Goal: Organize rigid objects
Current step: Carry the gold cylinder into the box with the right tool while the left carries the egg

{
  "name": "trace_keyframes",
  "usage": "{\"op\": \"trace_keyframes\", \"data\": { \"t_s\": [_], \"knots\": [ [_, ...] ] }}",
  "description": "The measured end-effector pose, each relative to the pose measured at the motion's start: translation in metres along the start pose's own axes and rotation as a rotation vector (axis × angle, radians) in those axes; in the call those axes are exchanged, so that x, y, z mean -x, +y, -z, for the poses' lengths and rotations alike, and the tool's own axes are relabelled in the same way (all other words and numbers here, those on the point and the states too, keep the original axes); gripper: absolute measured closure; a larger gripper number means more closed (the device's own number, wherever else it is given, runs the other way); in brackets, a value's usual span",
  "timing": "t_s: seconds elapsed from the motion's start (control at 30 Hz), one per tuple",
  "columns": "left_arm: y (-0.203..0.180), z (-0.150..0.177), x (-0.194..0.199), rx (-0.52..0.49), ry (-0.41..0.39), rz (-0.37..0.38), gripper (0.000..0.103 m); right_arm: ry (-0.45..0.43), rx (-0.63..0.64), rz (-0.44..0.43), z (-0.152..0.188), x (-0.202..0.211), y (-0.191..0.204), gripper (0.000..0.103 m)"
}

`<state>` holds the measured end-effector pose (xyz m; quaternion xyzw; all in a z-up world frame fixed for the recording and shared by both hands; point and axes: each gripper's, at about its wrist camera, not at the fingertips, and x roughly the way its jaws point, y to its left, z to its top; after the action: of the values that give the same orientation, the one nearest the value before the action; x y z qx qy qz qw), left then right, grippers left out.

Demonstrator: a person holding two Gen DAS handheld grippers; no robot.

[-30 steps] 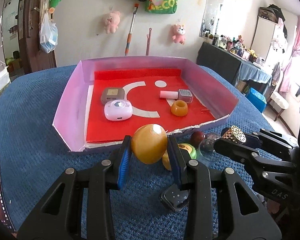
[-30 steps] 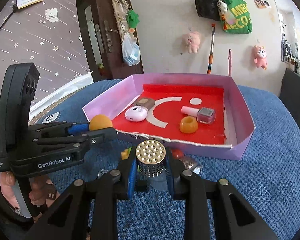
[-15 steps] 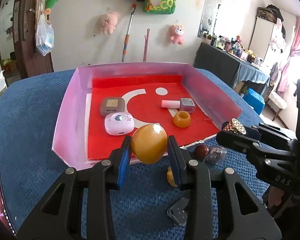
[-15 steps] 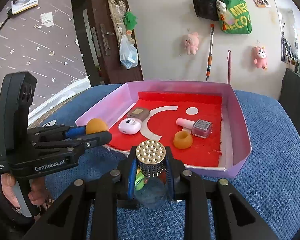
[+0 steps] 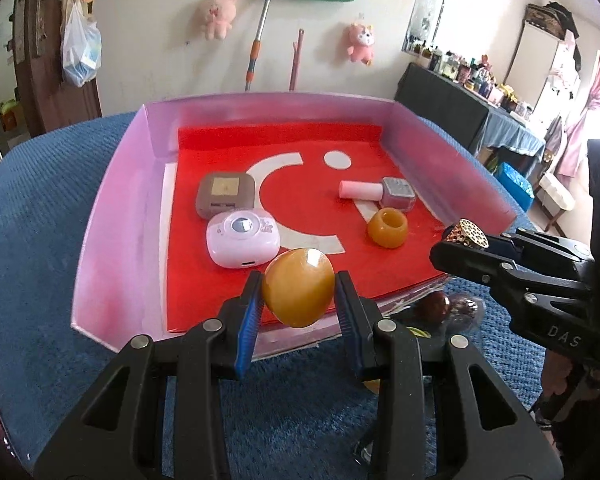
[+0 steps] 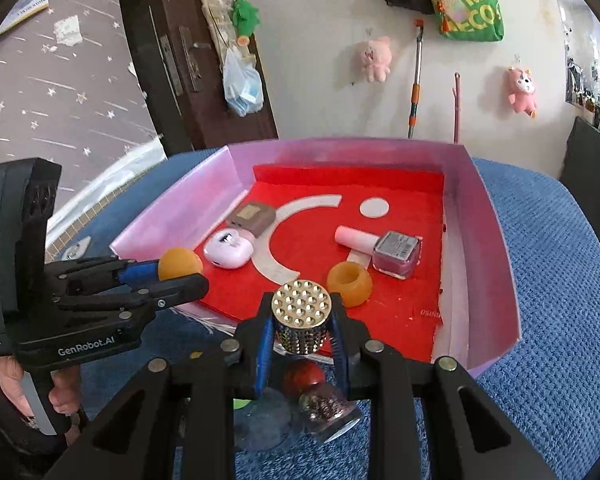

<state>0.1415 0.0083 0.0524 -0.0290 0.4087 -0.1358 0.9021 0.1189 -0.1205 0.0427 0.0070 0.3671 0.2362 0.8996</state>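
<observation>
A pink-walled tray (image 5: 116, 216) (image 6: 496, 248) with a red floor lies on the blue cloth. My left gripper (image 5: 298, 288) (image 6: 180, 270) is shut on an amber egg-shaped stone (image 5: 299, 286) (image 6: 179, 263), held over the tray's near edge. My right gripper (image 6: 301, 322) (image 5: 466, 238) is shut on a gold studded cylinder (image 6: 301, 316) (image 5: 469, 233), also above the near edge, to the right of the left one. Inside the tray lie a brown case (image 5: 226, 195), a pink-white case (image 5: 242, 238), an amber ring-shaped piece (image 5: 387, 227) (image 6: 349, 282) and a nail polish bottle (image 5: 380, 192) (image 6: 384, 250).
On the cloth just before the tray lie a dark red ball (image 6: 303, 376) (image 5: 431, 306), a small glass jar (image 6: 328, 410) and a green-yellow piece (image 5: 419, 332), partly hidden by the gripper arms. A person's hand (image 6: 16, 384) holds the left gripper. A black cabinet (image 5: 444, 100) stands far right.
Both grippers have moved forward toward the tray with their objects, from over the cloth to above the tray's near edge. The loose items on the cloth have slid under the arms.
</observation>
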Motion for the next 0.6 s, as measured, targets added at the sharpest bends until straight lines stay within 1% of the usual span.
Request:
{"op": "trace_keyframes", "data": {
  "t_s": [0.3,0.43,0.6],
  "knots": [
    [0.007,-0.002,-0.020,0.009,0.054,0.009,0.069,0.084,-0.026,0.000,-0.004,-0.025,-0.013,0.076],
    [0.010,-0.004,-0.027,0.019,0.069,0.010,0.069,0.106,-0.035,-0.001,-0.006,-0.033,-0.017,0.076],
    [0.013,-0.009,-0.030,0.026,0.067,0.023,0.069,0.120,-0.036,0.000,-0.009,-0.040,-0.019,0.076]
  ]
}}
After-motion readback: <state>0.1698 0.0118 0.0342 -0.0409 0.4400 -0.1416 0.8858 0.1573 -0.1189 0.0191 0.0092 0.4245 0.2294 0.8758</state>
